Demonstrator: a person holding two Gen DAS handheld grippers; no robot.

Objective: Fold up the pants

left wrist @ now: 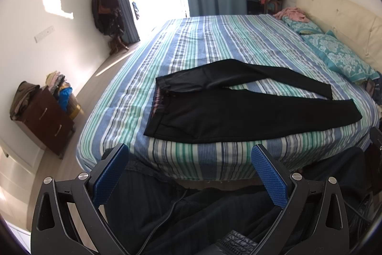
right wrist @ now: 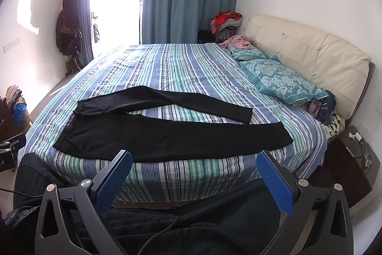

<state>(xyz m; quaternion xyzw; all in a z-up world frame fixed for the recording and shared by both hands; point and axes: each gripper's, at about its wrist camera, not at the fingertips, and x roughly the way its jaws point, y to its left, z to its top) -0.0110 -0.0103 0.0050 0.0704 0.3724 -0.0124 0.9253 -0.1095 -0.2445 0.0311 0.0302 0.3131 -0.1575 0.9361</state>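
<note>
Black pants lie flat on the striped bed, waistband to the left, both legs spread apart toward the right. They also show in the right wrist view. My left gripper is open and empty, held back from the bed's near edge, below the pants. My right gripper is open and empty, also short of the near edge, in front of the nearer leg. The bed fills the middle of that view.
Teal pillows and a cream headboard are at the right. A dark dresser with clothes stands left. A nightstand is at the right. Dark clothing of the person lies below the grippers.
</note>
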